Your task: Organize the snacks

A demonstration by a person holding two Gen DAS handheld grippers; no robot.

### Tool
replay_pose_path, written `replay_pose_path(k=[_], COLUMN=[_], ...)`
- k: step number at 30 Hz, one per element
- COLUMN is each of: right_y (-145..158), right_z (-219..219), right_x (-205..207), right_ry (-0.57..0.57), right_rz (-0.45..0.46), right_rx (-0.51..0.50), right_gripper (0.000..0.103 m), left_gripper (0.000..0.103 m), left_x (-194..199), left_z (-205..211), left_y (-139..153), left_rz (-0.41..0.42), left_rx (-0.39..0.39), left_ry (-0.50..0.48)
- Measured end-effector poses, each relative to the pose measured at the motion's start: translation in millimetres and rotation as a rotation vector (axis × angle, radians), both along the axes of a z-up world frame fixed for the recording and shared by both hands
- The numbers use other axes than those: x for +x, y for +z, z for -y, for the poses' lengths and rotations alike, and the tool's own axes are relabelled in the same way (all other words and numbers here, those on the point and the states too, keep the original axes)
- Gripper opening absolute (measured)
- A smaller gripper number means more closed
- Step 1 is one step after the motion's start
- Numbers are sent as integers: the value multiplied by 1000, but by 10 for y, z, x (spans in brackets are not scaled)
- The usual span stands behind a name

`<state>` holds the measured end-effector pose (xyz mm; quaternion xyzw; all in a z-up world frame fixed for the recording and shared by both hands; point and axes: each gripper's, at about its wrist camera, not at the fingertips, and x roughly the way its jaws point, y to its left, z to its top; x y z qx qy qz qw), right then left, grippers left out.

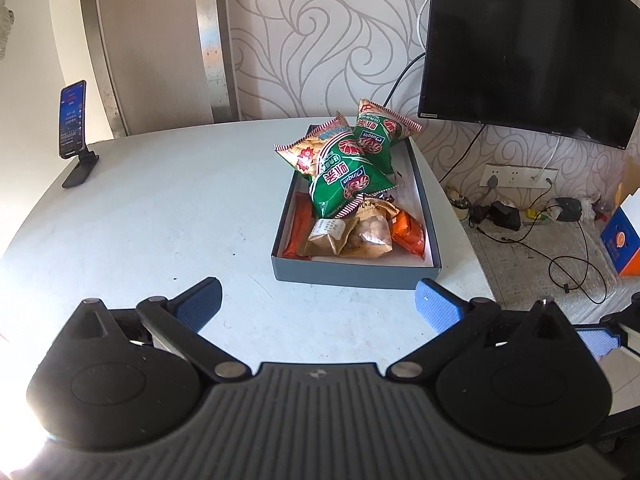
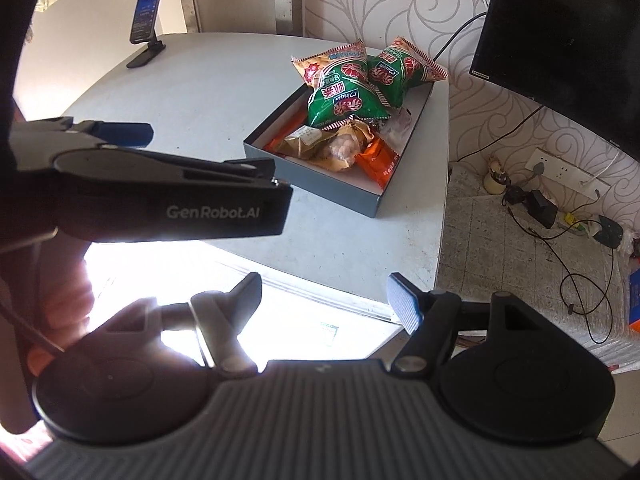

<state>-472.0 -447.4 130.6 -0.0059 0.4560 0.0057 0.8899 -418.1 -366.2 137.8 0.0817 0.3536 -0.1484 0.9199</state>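
A shallow grey box (image 1: 356,274) (image 2: 320,184) lies on the pale table, full of snack packs. Two green bags (image 1: 346,178) (image 2: 348,102) and an orange-yellow bag (image 1: 308,148) are heaped at its far end. Brown pouches (image 1: 360,236) (image 2: 332,148) and orange packs (image 1: 408,234) (image 2: 378,160) lie at its near end. My left gripper (image 1: 318,302) hangs open over the table just in front of the box, with nothing between its blue pads. My right gripper (image 2: 328,300) is open and empty, back beyond the table's near edge. The left gripper's body (image 2: 168,196) crosses the right wrist view.
A phone on a stand (image 1: 74,128) (image 2: 146,26) sits at the table's far left corner. A black screen (image 1: 528,48) hangs on the wall to the right. The floor on the right holds a power strip (image 1: 520,176), cables, chargers and an orange-blue carton (image 1: 622,244).
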Motion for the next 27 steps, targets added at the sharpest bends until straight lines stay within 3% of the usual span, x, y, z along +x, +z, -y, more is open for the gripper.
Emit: replay_pose_path(k=[27], right_y=[48], right_z=[11], right_x=[-229], right_ry=[-17], right_rz=[8], right_rx=[-36], right_gripper=[71], left_gripper=[103], left_x=[-168], left_z=[-2], left_y=[78], left_rz=[14], left_rx=[-18], left_ry=[-44])
